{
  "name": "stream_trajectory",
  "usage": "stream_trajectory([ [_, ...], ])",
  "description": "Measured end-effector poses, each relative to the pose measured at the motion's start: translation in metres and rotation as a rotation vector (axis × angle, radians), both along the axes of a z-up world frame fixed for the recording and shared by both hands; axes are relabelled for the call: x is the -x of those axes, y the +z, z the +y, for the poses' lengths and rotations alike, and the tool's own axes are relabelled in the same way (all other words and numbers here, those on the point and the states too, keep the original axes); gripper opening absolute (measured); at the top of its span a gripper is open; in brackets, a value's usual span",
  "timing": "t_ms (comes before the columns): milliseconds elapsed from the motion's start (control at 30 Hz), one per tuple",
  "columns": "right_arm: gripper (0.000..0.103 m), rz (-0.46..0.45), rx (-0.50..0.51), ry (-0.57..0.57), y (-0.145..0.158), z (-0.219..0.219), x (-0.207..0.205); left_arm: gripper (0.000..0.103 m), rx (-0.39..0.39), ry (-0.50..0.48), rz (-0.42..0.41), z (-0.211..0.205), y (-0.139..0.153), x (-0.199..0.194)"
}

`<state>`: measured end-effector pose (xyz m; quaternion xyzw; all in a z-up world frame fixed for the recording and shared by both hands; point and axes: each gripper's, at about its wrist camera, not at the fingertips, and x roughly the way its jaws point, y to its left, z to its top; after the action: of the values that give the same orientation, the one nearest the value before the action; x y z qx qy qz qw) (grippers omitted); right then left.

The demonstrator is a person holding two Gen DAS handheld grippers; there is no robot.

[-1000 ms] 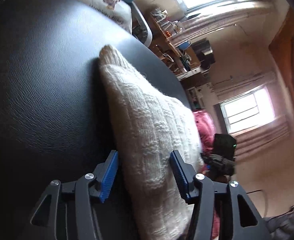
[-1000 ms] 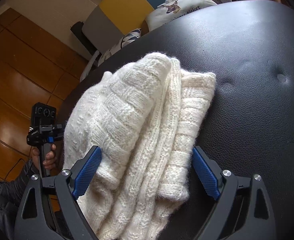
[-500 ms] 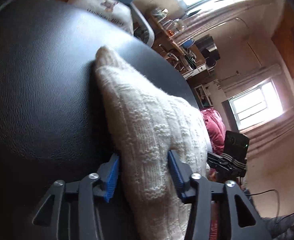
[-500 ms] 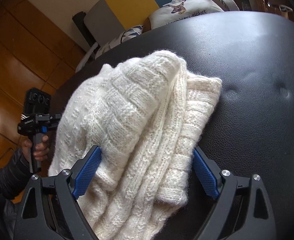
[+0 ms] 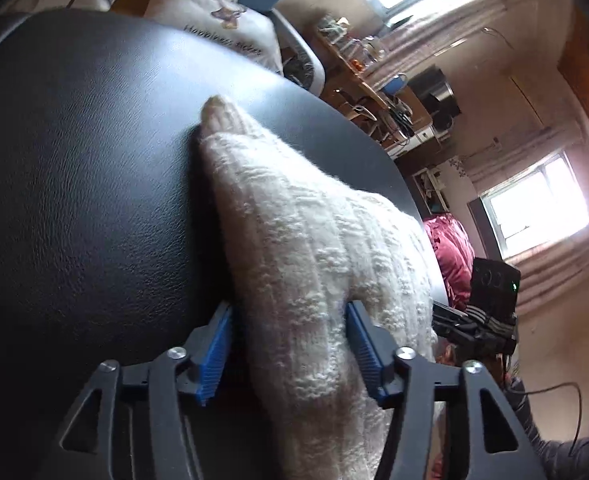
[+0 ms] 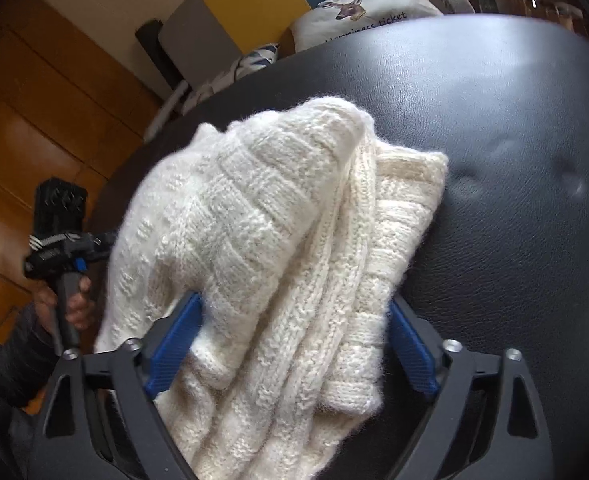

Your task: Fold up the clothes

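Item: cream knit sweater (image 6: pixel 278 240), folded, lying on black leather seat (image 6: pixel 514 160), its left side at the seat's edge. My left gripper (image 5: pixel 290 344): jaws opening, straddling the knit. My right gripper (image 6: pixel 290 344): jaws closing around the bundle.

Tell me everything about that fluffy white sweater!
The sweater is creamy white, thick and fuzzy, knitted in ribs and little blocks. It lies bunched in folded layers on the black leather seat. The left gripper, its jaws opening, straddles one end; the right gripper, jaws closing, straddles the other end.
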<state>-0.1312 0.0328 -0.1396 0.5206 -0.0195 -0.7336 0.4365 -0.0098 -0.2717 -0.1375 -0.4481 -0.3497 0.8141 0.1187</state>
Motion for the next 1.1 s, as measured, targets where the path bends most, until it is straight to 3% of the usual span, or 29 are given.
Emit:
stream_trajectory([
  [100,0.053,0.058,-0.002,0.010,0.009,-0.002,-0.008,0.051,0.051,-0.016,0.041,0.007,0.006,-0.004],
  [200,0.045,0.082,-0.005,0.000,0.012,-0.001,-0.010,0.042,0.111,-0.016,0.062,0.017,0.014,-0.003],
  [267,0.045,0.086,0.000,-0.011,0.011,0.001,-0.011,0.035,0.139,0.000,0.083,0.021,0.017,-0.006],
  [433,0.045,0.038,0.042,-0.032,0.006,0.010,-0.009,0.032,0.188,0.015,0.114,0.026,0.022,-0.013],
  [533,0.057,-0.029,0.046,-0.045,-0.001,0.016,-0.002,0.035,0.191,0.014,0.103,0.026,0.022,-0.012],
  [600,0.069,-0.050,0.028,-0.044,-0.004,0.015,-0.001,0.039,0.188,0.012,0.088,0.026,0.022,-0.009],
  [733,0.074,-0.080,0.038,-0.039,-0.006,0.017,-0.001,0.048,0.089,0.047,0.041,0.013,0.011,-0.007],
  [800,0.068,-0.055,0.013,-0.034,-0.003,0.014,-0.005,0.047,0.078,0.048,0.040,0.012,0.008,-0.008],
  [900,0.051,0.008,0.001,-0.034,0.007,0.011,-0.015,0.033,0.185,0.021,0.099,0.025,0.021,-0.012],
  [1100,0.040,0.072,-0.027,-0.045,0.014,0.009,-0.026,0.019,0.222,0.064,0.146,0.025,0.030,-0.024],
])
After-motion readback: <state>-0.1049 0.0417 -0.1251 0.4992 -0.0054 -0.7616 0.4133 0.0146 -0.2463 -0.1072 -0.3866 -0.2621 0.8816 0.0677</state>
